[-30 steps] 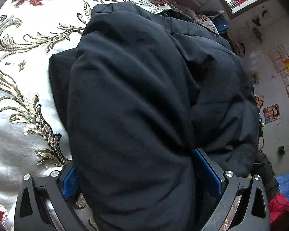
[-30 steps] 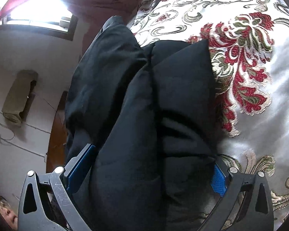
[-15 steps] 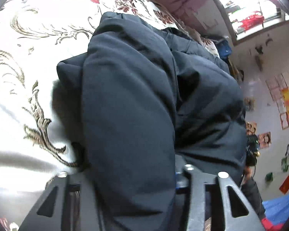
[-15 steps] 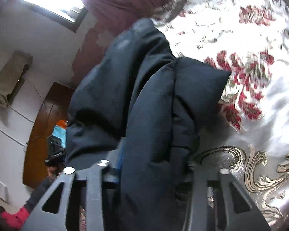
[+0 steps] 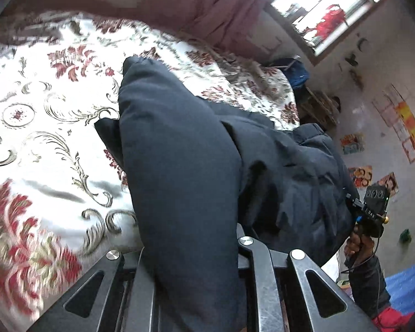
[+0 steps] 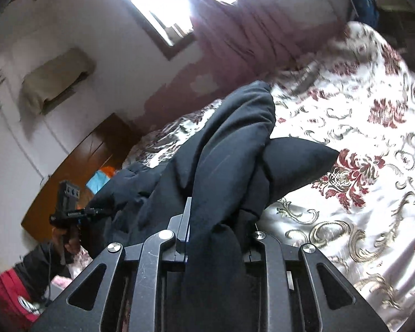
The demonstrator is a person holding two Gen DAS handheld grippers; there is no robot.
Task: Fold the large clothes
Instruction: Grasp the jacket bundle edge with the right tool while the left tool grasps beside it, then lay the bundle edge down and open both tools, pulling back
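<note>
Two claws, both pinched tight on one big dark coat. In the left wrist view: left gripper [image 5: 191, 251] clamped on a thick fold of the dark coat [image 5: 179, 166], cloth bunched up between the black fingers and hiding the pads. Coat held up over the bed cover [image 5: 41, 138], white with red flowers and gold swirls, with the far end of the coat hanging down toward it. Off to the right, the right gripper [image 5: 373, 210] small and far, its claw hidden behind the coat. Window [image 5: 326, 13] bright at the top, pictures on the wall. In the right wrist view: right gripper [image 6: 215, 238] squeezed shut on the dark coat [image 6: 235, 152], one blue-edged finger [image 6: 186, 221] pressed flat on the cloth. Coat lifted above the bed cover [image 6: 359, 138], one corner poking out to the right. Left gripper [image 6: 69, 207] small at the left, beside a brown door [image 6: 77, 166].
</note>
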